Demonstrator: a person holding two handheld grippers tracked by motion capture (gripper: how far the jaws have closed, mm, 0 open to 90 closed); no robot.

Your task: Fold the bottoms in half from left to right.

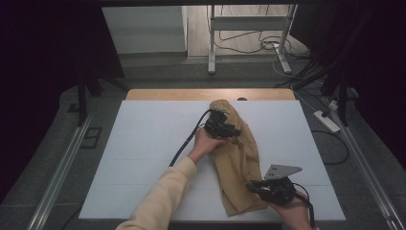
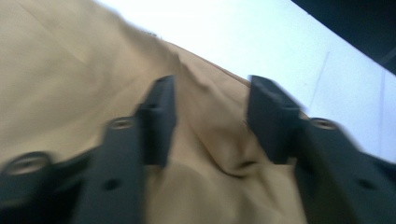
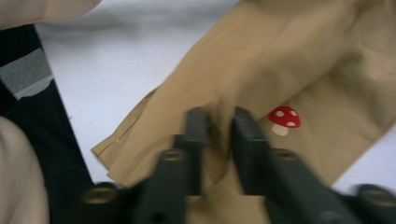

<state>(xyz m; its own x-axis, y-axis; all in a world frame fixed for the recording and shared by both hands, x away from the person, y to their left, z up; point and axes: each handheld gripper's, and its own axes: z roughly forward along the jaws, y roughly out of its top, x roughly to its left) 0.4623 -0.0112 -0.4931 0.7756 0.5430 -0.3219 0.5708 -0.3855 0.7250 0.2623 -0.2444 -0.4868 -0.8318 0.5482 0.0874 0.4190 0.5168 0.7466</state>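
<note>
A tan garment (image 1: 237, 163) lies crumpled on the white surface (image 1: 143, 143), running from near the far wooden edge (image 1: 167, 94) down toward the near right corner. There are no containers here; the cloth is the sole item on the surface.

The left claw (image 1: 229, 125) sits over the garment's upper part, held by a hand (image 1: 206, 143) in a cream sleeve (image 1: 163, 196). In the left gripper view, its jaws stand wide apart, and the left claw (image 2: 210, 116) straddles a raised ridge of cloth (image 2: 93, 70) without pinching it; the view is blurred.

The right claw (image 1: 256, 188) is at the garment's lower end, near the surface's front edge, with a grey three-cornered plate (image 1: 282, 170) on top. In the right gripper view, the right claw (image 3: 217, 128) has its jaws drawn close together on a bunched fold of the garment (image 3: 261, 60). Just beside the jaws, a small red mushroom print (image 3: 284, 118) with white spots shows on the fabric. A hemmed edge (image 3: 116, 142) of the cloth lies flat on the surface to that view's left.
</note>
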